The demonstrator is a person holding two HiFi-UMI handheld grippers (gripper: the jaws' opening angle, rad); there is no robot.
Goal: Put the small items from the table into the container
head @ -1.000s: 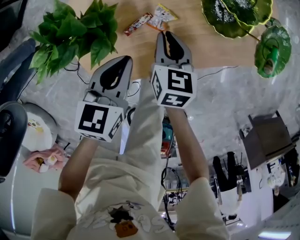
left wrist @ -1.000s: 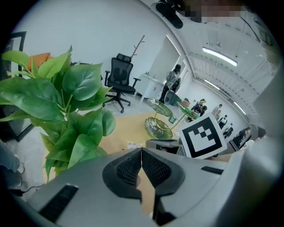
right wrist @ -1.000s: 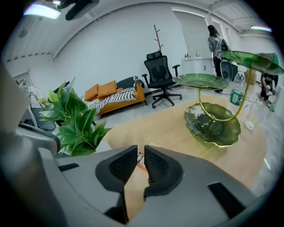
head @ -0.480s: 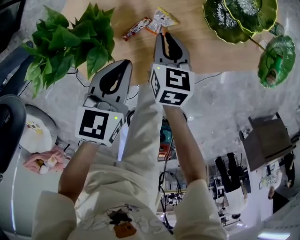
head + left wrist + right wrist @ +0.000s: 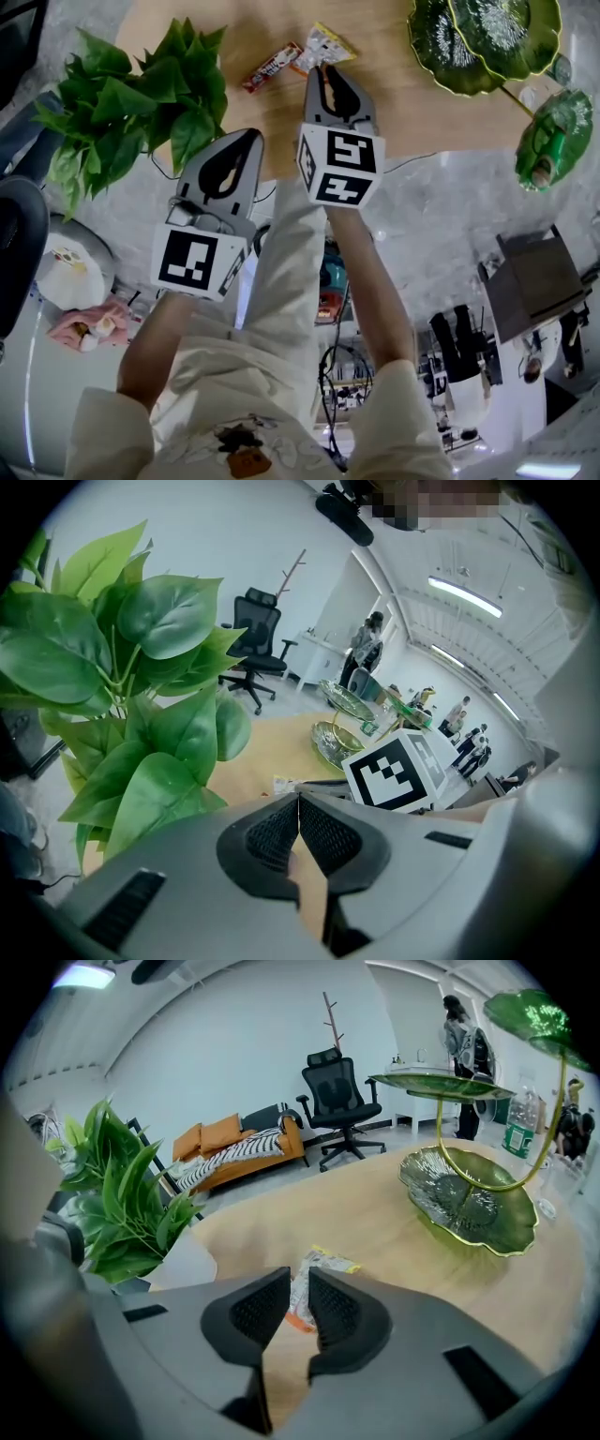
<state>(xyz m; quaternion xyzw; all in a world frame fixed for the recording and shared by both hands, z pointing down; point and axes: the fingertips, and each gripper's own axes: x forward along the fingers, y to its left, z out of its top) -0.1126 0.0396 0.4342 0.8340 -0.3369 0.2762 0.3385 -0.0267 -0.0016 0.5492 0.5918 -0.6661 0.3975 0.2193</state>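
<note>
On the wooden table [image 5: 412, 103] lie a yellow-and-white snack packet [image 5: 324, 47] and a red snack bar [image 5: 271, 67]. A green leaf-shaped tiered dish [image 5: 483, 37] stands at the table's far right. My right gripper [image 5: 325, 69] hovers just short of the packet, shut and holding nothing. In the right gripper view the packet [image 5: 316, 1269] shows just beyond the right gripper [image 5: 298, 1281], with the dish [image 5: 469, 1199] to the right. My left gripper [image 5: 249, 136] hangs off the table's near edge beside the plant, shut and empty. The left gripper [image 5: 298, 801] has its jaws touching.
A leafy potted plant [image 5: 141, 89] stands at the table's left corner, close to the left gripper, and fills the left of the left gripper view [image 5: 122, 696]. A smaller green leaf tray [image 5: 553, 127] sticks out at the right. Floor, cables and clutter lie below.
The right gripper has sunk toward the table and its tips are now closer to the snack packet. The left gripper has barely moved.
</note>
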